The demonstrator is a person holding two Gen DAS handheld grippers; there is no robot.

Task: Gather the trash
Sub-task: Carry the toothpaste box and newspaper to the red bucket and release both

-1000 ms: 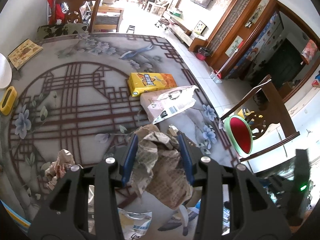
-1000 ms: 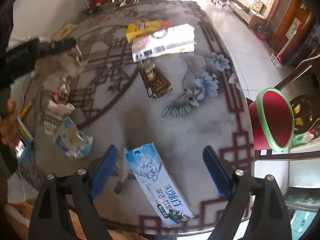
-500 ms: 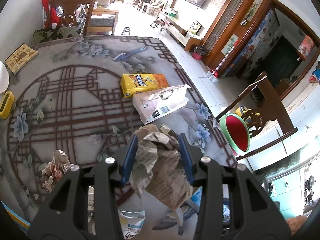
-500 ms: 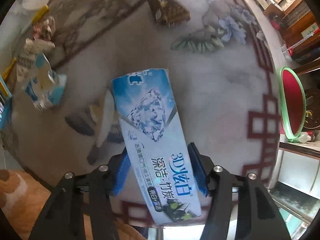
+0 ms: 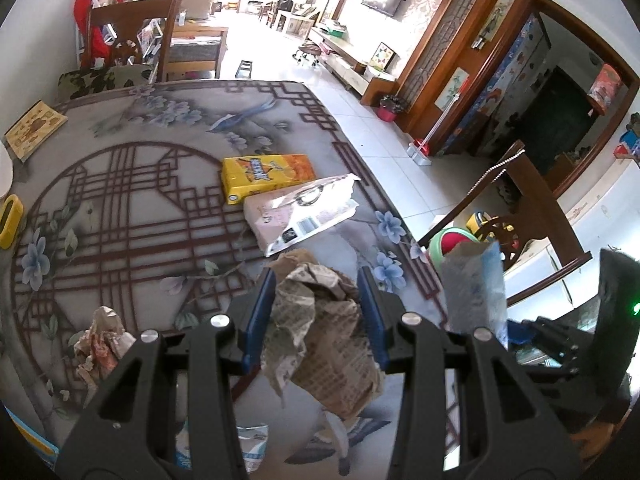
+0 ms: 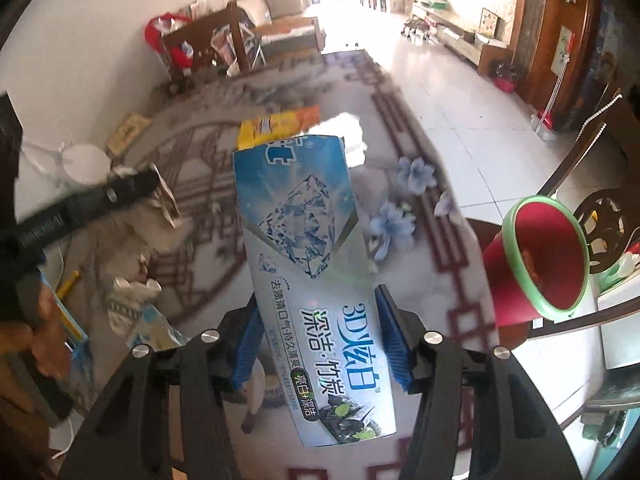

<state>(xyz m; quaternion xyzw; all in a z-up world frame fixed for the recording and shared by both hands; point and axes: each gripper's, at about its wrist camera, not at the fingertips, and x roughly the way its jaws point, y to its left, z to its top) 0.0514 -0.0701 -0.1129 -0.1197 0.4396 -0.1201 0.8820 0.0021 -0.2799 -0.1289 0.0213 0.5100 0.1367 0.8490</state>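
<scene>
Two pairs of tongs, both full. My left gripper (image 5: 316, 312) is pinching a wad of crumpled brown paper (image 5: 324, 336) between its blue pads, above the near edge of the table (image 5: 120, 208); the wad bulges out past the fingertips and hangs down behind them. My right gripper (image 6: 320, 332) is pressed onto a blue-and-white toothpaste box (image 6: 308, 264), gripped across its lower half so that the long box sticks out forward, lifted off the table's near right corner. In the left view the same box (image 5: 474, 284) shows as a pale blue slab at the right, in front of the bin.

On the table, toward the right edge, a yellow-and-orange carton (image 5: 266, 176) lies flat, with a pink-and-white pouch (image 5: 304, 212) touching its near side. Another crumpled wrapper (image 5: 100, 344) sits near the left part of the near edge, and a torn blue-and-white packet (image 6: 140, 312) lies close to the near edge too. A thin book (image 5: 34, 128) rests at the far left corner, and a small yellow object (image 5: 9, 220) sits at the left edge.

Beyond the right edge of the table, the red bin with a green rim (image 6: 540, 256) stands beside a dark wooden chair (image 5: 532, 208), its mouth tilted toward my right gripper.
</scene>
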